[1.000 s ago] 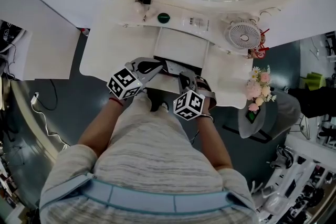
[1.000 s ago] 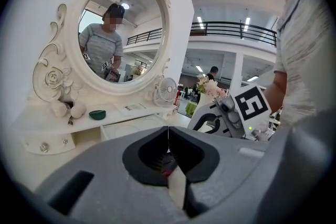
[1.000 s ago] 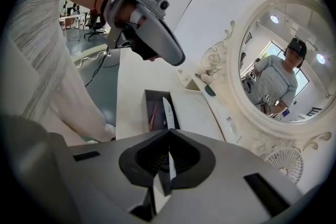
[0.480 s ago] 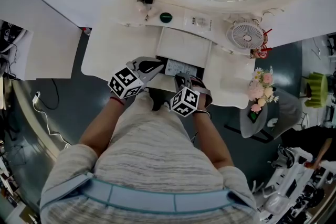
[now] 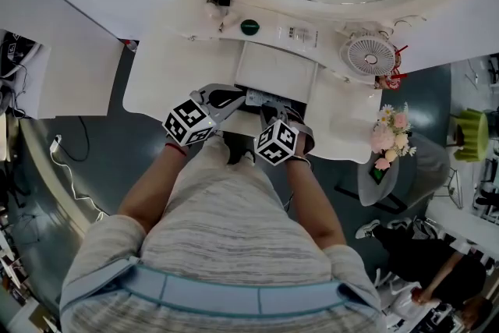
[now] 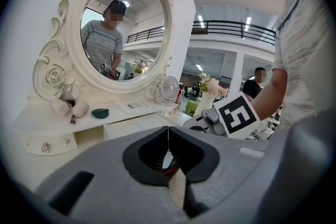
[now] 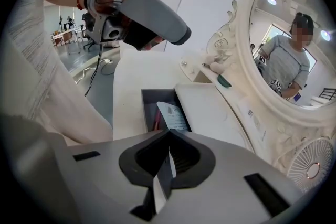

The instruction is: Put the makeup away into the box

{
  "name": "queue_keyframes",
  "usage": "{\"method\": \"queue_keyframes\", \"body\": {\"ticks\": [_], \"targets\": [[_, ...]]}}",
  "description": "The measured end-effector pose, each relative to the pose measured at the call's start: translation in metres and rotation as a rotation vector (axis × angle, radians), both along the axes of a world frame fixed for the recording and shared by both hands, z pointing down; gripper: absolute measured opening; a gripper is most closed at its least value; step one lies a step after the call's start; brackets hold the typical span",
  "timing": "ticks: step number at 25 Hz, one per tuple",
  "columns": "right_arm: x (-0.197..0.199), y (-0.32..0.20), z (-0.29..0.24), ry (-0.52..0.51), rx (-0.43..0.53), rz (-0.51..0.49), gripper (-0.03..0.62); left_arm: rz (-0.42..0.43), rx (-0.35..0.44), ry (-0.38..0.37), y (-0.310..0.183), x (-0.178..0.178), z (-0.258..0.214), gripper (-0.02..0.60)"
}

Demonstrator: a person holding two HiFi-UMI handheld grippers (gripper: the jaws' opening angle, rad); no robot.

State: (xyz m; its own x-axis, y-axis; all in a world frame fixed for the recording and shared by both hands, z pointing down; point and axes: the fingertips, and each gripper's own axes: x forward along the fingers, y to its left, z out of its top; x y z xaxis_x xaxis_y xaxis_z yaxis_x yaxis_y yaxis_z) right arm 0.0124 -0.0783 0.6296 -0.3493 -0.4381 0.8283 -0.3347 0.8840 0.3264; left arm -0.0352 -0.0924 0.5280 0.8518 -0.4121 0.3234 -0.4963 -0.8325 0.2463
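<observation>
**both tongs closed and empty over the open drawer**

the person stands at a white dressing table (image 5: 164, 74) with an oval mirror (image 6: 123, 29). at the table's front edge a drawer (image 7: 147, 107) with a dark grey inside stands pulled out. a flat printed packet (image 7: 171, 115) lies in it, with a slim red stick (image 7: 156, 119) just beside the packet on its left.

the left tongs (image 6: 168, 136) have their jaws pressed together with nothing between them. they point nearly level across the table towards the mirror, at the drawer's left side. the right tongs (image 7: 169, 136) are closed the same way and hold nothing. they tilt steeply down, with their tips above the drawer's near end and the packet straight ahead of them.

on the raised shelf under the mirror sits a small green dish (image 5: 249, 27). a white fan (image 5: 369, 56) stands at the shelf's right end. pink and white flowers (image 5: 390, 138) stand in a vase off the table's right corner.
</observation>
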Motion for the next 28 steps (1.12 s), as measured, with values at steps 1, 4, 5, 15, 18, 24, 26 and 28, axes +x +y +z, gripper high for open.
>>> {"method": "queue_keyframes", "body": {"ticks": [1,4,5,15,18,24,26,28], "targets": [[0.0,-0.001,-0.001,-0.015,-0.009,0.013,0.009,0.001,0.0,0.0,0.0,0.0,0.0,0.014],[-0.001,-0.002,-0.003,-0.064,-0.048,0.05,0.011,0.005,-0.002,0.002,-0.001,0.0,0.001,0.014],[-0.002,-0.002,-0.003,-0.087,-0.068,0.063,0.011,0.008,-0.003,0.002,-0.002,0.001,0.002,0.014],[-0.009,-0.001,-0.027,-0.326,-0.209,0.191,0.123,0.017,-0.002,0.008,-0.005,0.003,0.0,0.014],[-0.003,-0.008,-0.045,-0.398,-0.194,0.244,0.123,0.016,0.003,0.01,-0.006,0.002,-0.002,0.014],[0.006,-0.023,-0.071,-0.434,-0.143,0.267,0.123,0.016,0.01,0.006,-0.009,-0.001,-0.004,0.014],[0.007,-0.029,-0.075,-0.447,-0.133,0.277,0.123,0.014,0.013,0.002,-0.011,-0.002,-0.003,0.014],[0.007,-0.034,-0.078,-0.461,-0.127,0.287,0.123,0.012,0.016,-0.003,-0.014,-0.003,-0.003,0.014]]}}
